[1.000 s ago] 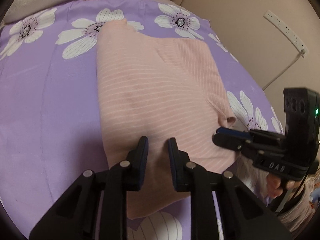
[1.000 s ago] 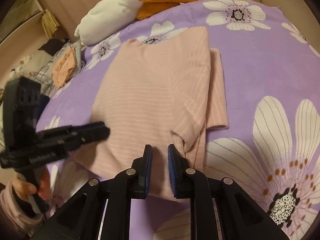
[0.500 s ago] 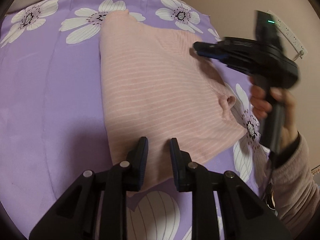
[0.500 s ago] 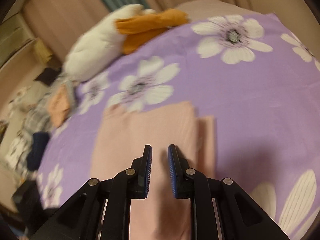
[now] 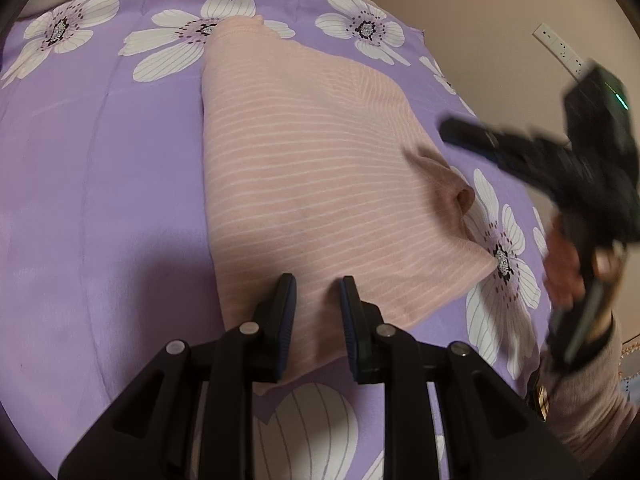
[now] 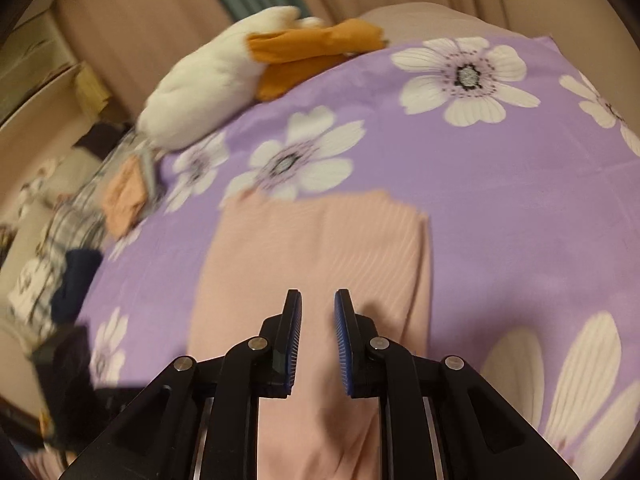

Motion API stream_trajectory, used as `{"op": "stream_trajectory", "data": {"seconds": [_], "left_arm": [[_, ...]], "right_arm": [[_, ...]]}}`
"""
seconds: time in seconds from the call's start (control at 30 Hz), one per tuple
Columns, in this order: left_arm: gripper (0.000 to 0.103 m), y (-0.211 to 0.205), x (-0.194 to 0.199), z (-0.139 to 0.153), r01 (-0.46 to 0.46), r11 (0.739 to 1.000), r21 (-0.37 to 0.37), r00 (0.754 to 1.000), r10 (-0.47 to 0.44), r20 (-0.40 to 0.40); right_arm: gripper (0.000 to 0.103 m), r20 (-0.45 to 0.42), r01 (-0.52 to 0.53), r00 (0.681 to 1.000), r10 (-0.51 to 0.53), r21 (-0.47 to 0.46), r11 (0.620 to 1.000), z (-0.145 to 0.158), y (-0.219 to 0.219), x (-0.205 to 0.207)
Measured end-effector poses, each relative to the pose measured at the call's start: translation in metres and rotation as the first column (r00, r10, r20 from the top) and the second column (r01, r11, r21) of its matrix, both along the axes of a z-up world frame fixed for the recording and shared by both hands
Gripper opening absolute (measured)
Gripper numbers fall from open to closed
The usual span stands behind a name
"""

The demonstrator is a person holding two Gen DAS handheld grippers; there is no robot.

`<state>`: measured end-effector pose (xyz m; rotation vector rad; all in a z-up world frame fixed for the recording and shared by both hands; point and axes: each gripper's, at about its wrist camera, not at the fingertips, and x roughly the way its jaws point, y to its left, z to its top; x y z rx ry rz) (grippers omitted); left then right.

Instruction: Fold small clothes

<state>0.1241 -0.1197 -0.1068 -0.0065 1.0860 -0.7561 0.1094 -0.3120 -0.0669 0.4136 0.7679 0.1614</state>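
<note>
Here the pink striped top point(image 5: 320, 184) lies partly folded on the purple flowered bedspread point(image 5: 100, 200), a sleeve cuff point(image 5: 460, 196) curling up at its right edge. The left gripper point(image 5: 314, 312) hangs over the near hem with its jaws parted and holding nothing; the right gripper point(image 6: 318, 336), blurred in the left view, hovers above the top's far part, jaws likewise apart and empty. The loose cuff could slip out or bunch if the next fold catches only one layer. The soft bedspread may drag along too.

dim warm light – fisheye-bent edges, dark corners – right view motion-blurred.
</note>
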Motion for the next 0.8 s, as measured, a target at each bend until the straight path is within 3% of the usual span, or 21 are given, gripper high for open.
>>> {"op": "stream_trajectory", "data": {"seconds": [0.17, 0.3, 0.6, 0.8], "left_arm": [[0.022, -0.004, 0.0, 0.001, -0.007, 1.0, 0.016, 1.0, 0.006, 0.011], [0.022, -0.007, -0.002, 0.0, -0.012, 0.999, 0.03, 1.0, 0.011, 0.022], [0.022, 0.001, -0.017, 0.001, -0.016, 0.999, 0.048, 0.999, 0.014, 0.051], [0.023, 0.002, -0.018, -0.001, -0.016, 0.999, 0.045, 0.998, 0.014, 0.057]], "right_arm": [[0.017, -0.011, -0.056, 0.998, 0.056, -0.029, 0.998, -0.016, 0.021, -0.035], [0.017, -0.096, -0.04, 0.995, 0.034, -0.067, 0.997, -0.049, 0.026, -0.037], [0.017, -0.049, -0.036, 0.998, 0.032, -0.082, 0.996, -0.033, 0.035, -0.059], [0.017, -0.087, -0.012, 0.996, 0.008, -0.052, 0.999, -0.052, 0.034, -0.058]]}}
